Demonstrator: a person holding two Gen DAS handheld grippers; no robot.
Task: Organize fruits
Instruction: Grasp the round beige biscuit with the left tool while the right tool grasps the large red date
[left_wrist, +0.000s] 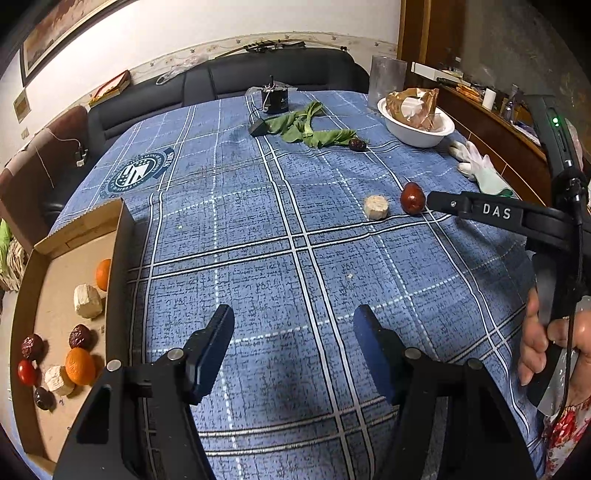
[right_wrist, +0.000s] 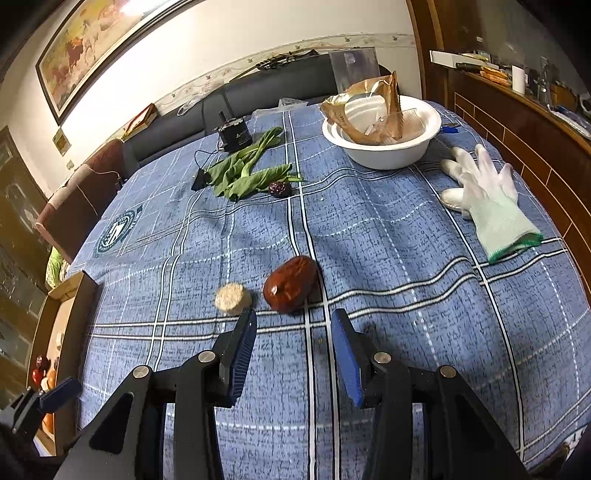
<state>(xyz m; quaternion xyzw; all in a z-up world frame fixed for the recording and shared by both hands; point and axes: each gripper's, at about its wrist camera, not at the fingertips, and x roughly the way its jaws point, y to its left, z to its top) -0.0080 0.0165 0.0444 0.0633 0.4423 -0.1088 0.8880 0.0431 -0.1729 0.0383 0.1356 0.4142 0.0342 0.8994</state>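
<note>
Date (right_wrist: 290, 283) lies on the cloth (right_wrist: 388, 332) just ahead of the right gripper (right_wrist: 293, 347) — jaws partly open, empty, w/ a pale chunk (right_wrist: 232, 298) just left of it. Step looks like the approach to pick it; next: ease fwd so pads straddle the date only, then close. Left gripper (left_wrist: 293, 350) hangs open & empty beside the box (left_wrist: 55, 295) — fruit already in it.

A white bowl (right_wrist: 382, 147) holding a crumpled bag (right_wrist: 364, 110) sits on the bench (right_wrist: 406, 332). A white glove (right_wrist: 484, 199) lies beside it. Green leaves (right_wrist: 243, 173) lie near a black box (right_wrist: 233, 137).
</note>
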